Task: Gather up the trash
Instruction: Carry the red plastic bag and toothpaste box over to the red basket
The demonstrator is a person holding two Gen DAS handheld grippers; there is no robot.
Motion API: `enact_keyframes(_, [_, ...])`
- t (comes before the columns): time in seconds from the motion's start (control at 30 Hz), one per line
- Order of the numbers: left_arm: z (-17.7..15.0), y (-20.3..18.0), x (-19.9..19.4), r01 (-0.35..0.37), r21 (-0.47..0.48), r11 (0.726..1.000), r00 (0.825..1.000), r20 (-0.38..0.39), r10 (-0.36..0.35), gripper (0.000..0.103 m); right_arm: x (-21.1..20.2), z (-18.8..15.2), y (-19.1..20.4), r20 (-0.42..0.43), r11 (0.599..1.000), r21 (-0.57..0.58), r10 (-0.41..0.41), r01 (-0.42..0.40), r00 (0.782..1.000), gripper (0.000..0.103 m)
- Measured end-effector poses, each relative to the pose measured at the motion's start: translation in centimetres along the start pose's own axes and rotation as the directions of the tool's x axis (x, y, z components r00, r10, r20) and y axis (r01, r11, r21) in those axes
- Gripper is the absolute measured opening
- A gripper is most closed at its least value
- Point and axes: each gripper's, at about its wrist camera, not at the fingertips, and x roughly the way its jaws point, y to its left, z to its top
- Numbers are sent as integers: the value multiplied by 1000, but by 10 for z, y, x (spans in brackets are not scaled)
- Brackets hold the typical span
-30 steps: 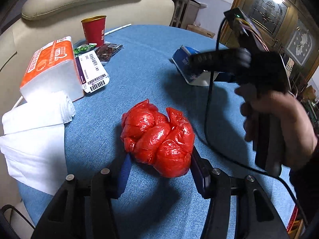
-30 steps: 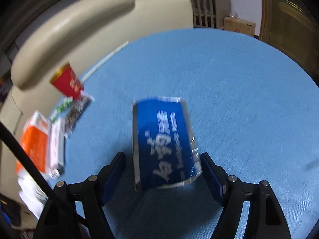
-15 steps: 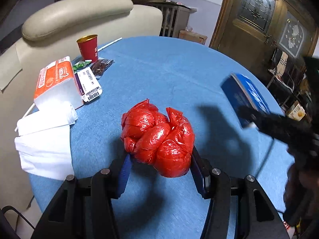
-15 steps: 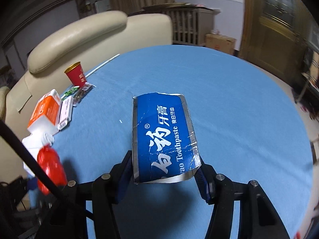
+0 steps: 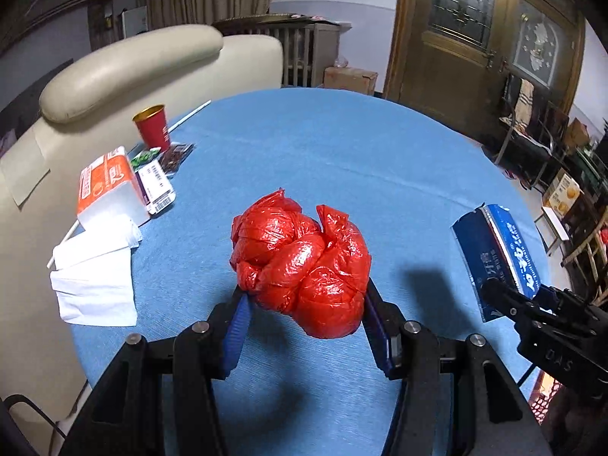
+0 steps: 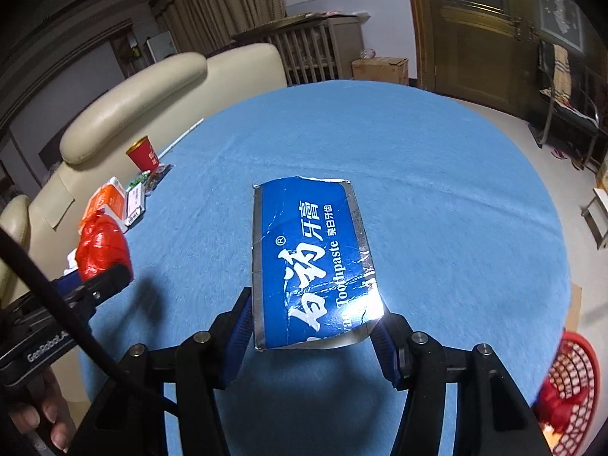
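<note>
My left gripper (image 5: 304, 319) is shut on a crumpled red plastic bag (image 5: 300, 266) and holds it above the round blue table (image 5: 342, 152). My right gripper (image 6: 311, 326) is shut on a flattened blue toothpaste box (image 6: 311, 258), also held above the table. The box shows at the right of the left wrist view (image 5: 494, 250). The red bag shows at the left of the right wrist view (image 6: 100, 245). A red paper cup (image 5: 152, 126), small wrappers (image 5: 171, 154) and white tissues (image 5: 95, 269) lie at the table's left edge.
An orange and white tissue pack (image 5: 108, 186) and a labelled packet (image 5: 155, 184) lie by the cup. A red mesh basket (image 6: 570, 391) stands low at the right, off the table. A cream sofa (image 5: 125, 72) is behind the table. A wooden door (image 5: 463, 41) is at the back right.
Both grippers have risen with their loads. The right gripper with the toothpaste box has drawn back toward the near right edge of the table. The red basket has come into view.
</note>
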Motion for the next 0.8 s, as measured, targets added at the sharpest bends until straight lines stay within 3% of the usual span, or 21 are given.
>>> enact_keyframes(0.47, [-9,-51,-38,6,110,994,998,55,-12,57,-78,-27,-36,143,996,87,-16,4,990,60])
enact_keyframes(0.8, [-18,-94,-56,49,191,980,996,68,-64,57,-129,-48,-65,219,989,139,-73,43,973,60])
